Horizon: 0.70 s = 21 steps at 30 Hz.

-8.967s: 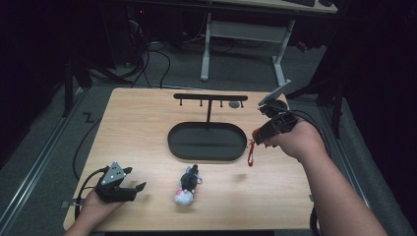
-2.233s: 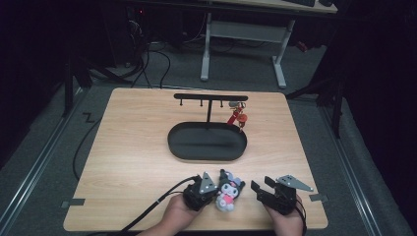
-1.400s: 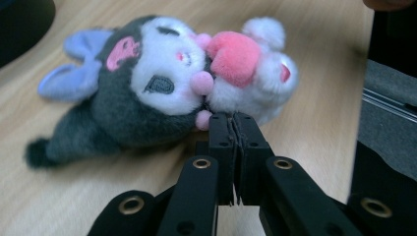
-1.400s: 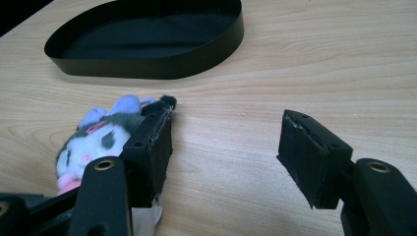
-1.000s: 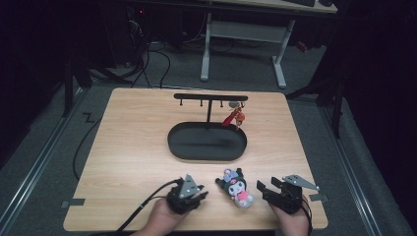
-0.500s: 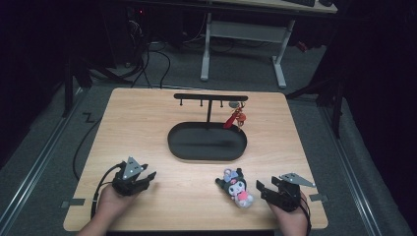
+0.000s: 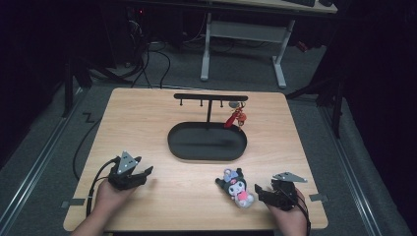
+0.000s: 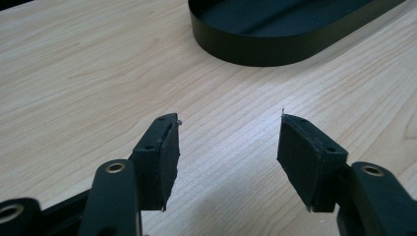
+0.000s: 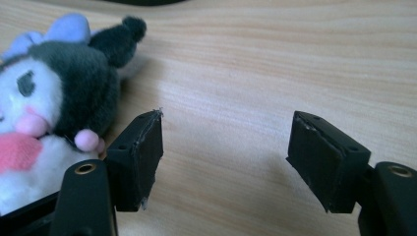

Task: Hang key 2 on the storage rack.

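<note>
I have both grippers resting low on the table, jaws spread wide and empty: the left gripper [image 7: 139, 175] at 8 o'clock, the right gripper [image 7: 262, 194] at 5. The plush [image 7: 235, 187] lies just beside my right one, untouched. A red charm [image 7: 235, 118] already hangs on the rack [image 7: 211, 97] at 12; I judge the plush is still left to hang

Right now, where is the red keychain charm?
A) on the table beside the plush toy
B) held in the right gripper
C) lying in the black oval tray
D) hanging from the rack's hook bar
D: the red keychain charm dangles from the right end of the hook bar, above the tray.
</note>
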### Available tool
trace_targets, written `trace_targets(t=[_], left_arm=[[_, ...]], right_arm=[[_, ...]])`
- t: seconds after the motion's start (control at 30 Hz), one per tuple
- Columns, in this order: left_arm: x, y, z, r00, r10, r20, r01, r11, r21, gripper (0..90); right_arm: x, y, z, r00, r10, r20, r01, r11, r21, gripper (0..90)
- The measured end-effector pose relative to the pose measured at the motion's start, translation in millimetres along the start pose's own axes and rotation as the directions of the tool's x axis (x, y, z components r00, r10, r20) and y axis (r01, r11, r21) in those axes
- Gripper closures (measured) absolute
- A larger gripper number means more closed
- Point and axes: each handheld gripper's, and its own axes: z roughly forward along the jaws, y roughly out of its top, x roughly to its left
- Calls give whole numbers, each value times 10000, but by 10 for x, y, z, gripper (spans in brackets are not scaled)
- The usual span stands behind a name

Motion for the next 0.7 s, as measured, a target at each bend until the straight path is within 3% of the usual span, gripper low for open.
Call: trace_targets(t=[0.23, 0.43, 0.6, 0.7], left_arm=[[-27, 13, 26, 9996, -29, 277, 28, 10000, 19, 411], [-63, 14, 6, 9989, 218, 404, -226, 9995, 200, 412], [-62, -5, -33, 9989, 186, 420, -196, 9995, 242, 410], [-60, -18, -46, 9988, 164, 454, -178, 9994, 293, 411]], right_arm=[[8, 107, -5, 9999, -54, -127, 64, 9972, 745, 290], [64, 211, 9, 9993, -320, -178, 343, 9879, 1514, 291], [108, 283, -4, 9973, -688, -246, 727, 9699, 2324, 292], [127, 333, -23, 9977, -615, -301, 676, 9550, 2888, 291]])
